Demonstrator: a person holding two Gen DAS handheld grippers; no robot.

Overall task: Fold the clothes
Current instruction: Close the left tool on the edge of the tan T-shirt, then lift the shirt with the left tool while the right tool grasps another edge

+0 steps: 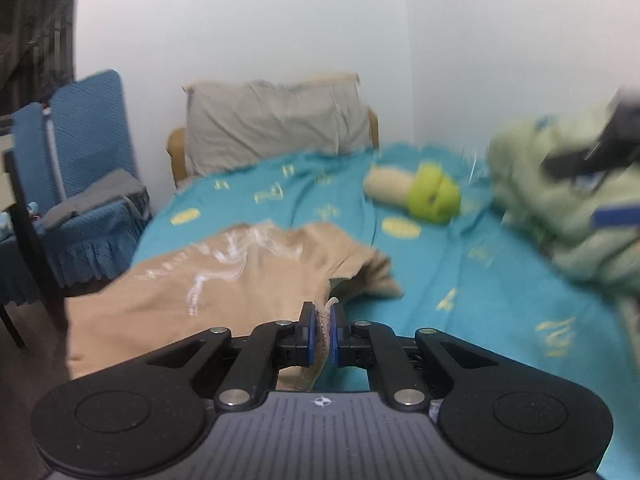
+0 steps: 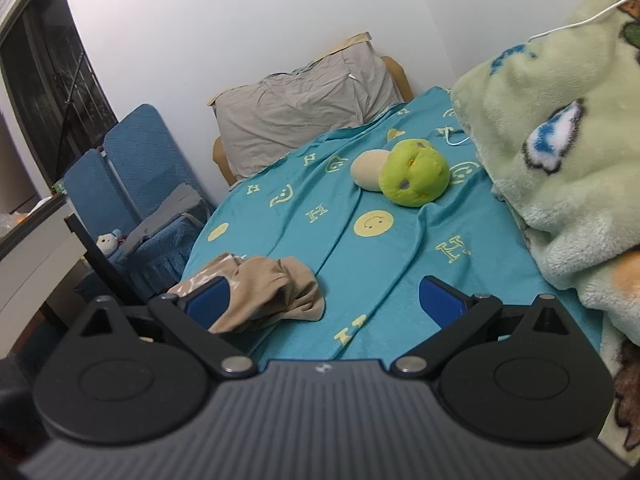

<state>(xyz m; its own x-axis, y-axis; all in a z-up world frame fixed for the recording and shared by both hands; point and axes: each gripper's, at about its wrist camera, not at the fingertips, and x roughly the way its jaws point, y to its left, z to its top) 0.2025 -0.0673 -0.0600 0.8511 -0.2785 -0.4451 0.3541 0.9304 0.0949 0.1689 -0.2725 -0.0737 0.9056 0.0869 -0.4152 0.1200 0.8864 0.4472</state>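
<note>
far left stands a blue chair point(image 1: 80, 152) with a grey cloth point(image 1: 96, 196) draped on its seat, and a small plush toy point(image 2: 107, 242) sits by it in the right wrist view. next comes the tan shirt point(image 1: 224, 280), spread over the near left edge of the bed and hanging off its side. my left gripper point(image 1: 323, 332) has its jaws pinched nearly together on the shirt's hem, the cloth bunched between the blue pads point(image 1: 306, 334) and lifted a little there. behind it a grey pillow point(image 1: 276, 120) leans against the wall at the head of the bed.

the teal sheet point(image 1: 460, 280) with yellow smiley faces and letters covers the bed. on it, past the shirt, lies a green and cream plush point(image 2: 412, 178), well apart from the shirt. my right gripper point(image 2: 324, 304) hovers over the sheet with its jaws wide, nothing between them; its left pad point(image 2: 208, 302) is just beside the crumpled shirt (i cannot tell whether it touches). at the far right a pale green fleece blanket point(image 2: 560, 140) is heaped on the bed, with a white cable point(image 2: 576, 20) running across its top. the left wrist view is blurred on that side.
</note>
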